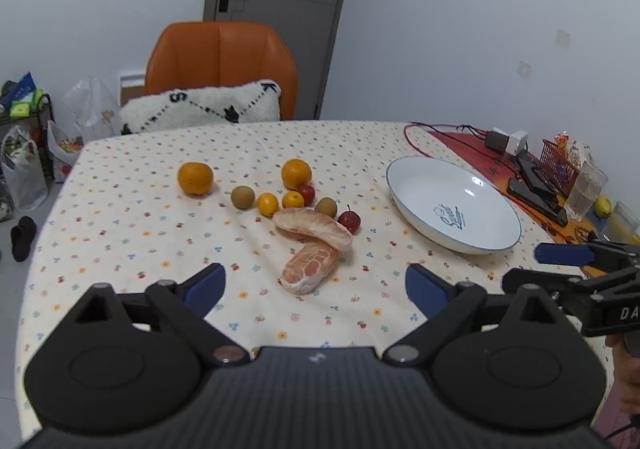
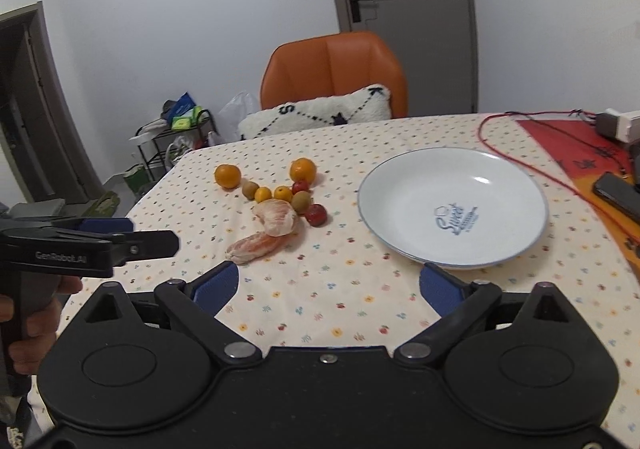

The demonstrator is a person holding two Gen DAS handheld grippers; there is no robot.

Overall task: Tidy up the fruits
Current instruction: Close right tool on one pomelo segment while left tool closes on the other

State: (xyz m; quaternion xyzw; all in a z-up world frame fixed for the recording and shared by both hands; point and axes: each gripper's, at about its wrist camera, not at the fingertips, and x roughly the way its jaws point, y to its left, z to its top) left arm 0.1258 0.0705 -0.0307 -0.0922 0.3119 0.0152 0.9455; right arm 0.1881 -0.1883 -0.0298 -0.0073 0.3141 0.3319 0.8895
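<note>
My left gripper [image 1: 316, 283] hangs above the desk [image 1: 120, 233] with its jaws spread wide and nothing between them; the pomelo slices [image 1: 310, 249] lie just ahead. My right gripper [image 2: 328, 285] is likewise wide open and empty, with the plate's [image 2: 400, 185] near rim just past its right finger. In the left view the right gripper shows only partly at the frame edge, cut off. The plate holds no fruit. Left of it the fruit sits in a loose cluster: two oranges [image 1: 195, 178], smaller tangerines [image 1: 267, 204], two brownish kiwis [image 1: 243, 197] and small red fruits [image 1: 349, 221], one half hidden behind a tangerine. Clutter at the desk's far right edge is too blurred to make out.
</note>
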